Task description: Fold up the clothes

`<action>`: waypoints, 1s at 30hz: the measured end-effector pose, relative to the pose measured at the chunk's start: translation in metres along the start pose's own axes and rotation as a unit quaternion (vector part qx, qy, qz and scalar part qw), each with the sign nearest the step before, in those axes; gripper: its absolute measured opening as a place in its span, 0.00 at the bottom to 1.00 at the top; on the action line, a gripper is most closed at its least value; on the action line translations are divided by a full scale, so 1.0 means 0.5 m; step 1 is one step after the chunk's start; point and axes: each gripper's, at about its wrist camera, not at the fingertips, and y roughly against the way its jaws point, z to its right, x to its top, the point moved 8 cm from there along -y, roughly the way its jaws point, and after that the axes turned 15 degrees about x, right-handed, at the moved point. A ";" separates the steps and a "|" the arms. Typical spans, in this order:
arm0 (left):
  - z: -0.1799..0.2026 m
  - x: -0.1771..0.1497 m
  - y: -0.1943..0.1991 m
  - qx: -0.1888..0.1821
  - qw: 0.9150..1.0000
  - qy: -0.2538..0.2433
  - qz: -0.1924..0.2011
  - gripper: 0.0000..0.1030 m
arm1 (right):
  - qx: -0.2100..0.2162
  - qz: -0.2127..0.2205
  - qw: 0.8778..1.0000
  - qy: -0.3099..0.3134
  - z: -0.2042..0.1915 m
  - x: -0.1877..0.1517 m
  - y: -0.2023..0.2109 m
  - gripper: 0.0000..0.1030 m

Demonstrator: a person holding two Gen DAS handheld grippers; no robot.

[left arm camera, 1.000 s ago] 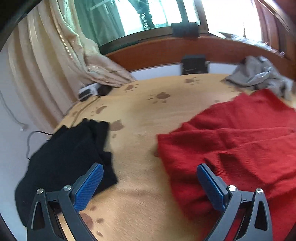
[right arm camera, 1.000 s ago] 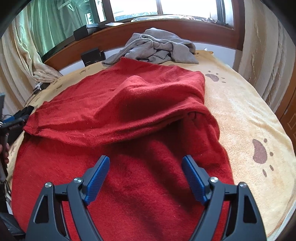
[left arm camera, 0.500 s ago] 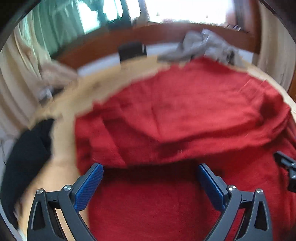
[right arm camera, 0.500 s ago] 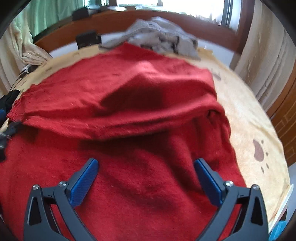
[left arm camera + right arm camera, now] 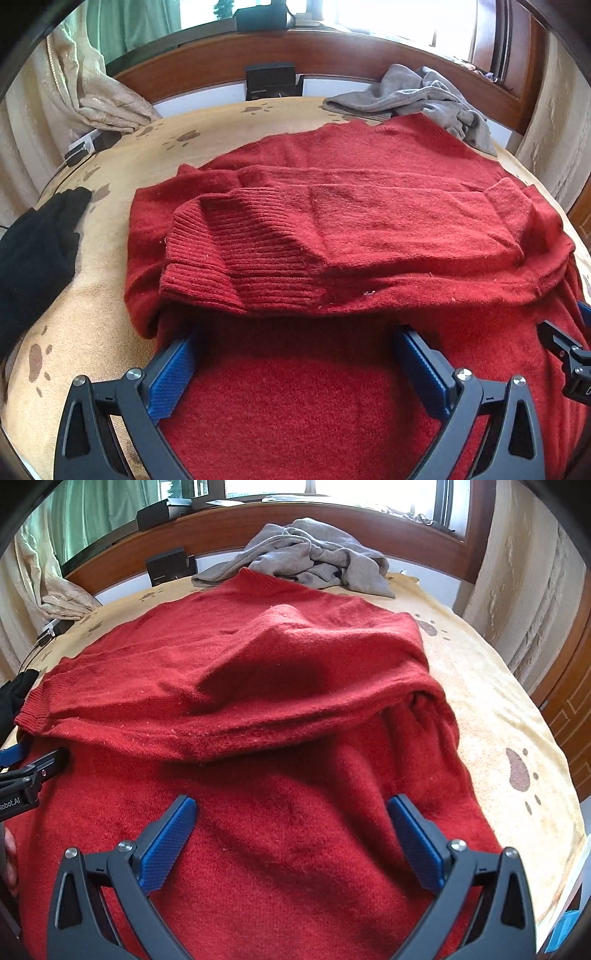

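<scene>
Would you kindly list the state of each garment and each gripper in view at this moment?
red sweater: spread on the bed, sleeves folded across its body
grey garment: crumpled, unfolded, beyond the sweater's collar
black garment: bunched at the bed's left edge
left gripper: open, empty, over the sweater
right gripper: open, empty, over the sweater

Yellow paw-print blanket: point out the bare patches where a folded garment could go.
The yellow paw-print blanket is bare along its right side, between the red knitted sweater and the bed's edge. Another bare patch lies between the sweater, the black garment and the wooden headboard. The far right corner is crowded by the crumpled grey garment.
</scene>
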 end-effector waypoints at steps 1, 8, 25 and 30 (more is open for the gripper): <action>-0.001 -0.001 0.001 0.001 1.000 0.003 -0.003 1.00 | 0.000 0.000 1.000 0.000 0.001 0.000 0.000 1.00; -0.002 -0.009 0.006 0.007 1.000 0.010 -0.004 1.00 | 0.000 0.001 1.000 0.000 0.000 -0.002 0.001 1.00; -0.002 -0.011 0.005 0.005 1.000 0.011 -0.003 1.00 | 0.000 0.001 1.000 -0.001 -0.001 -0.001 0.001 1.00; -0.002 -0.011 0.006 0.005 1.000 0.011 -0.003 1.00 | 0.000 0.001 1.000 -0.001 -0.001 0.000 0.000 1.00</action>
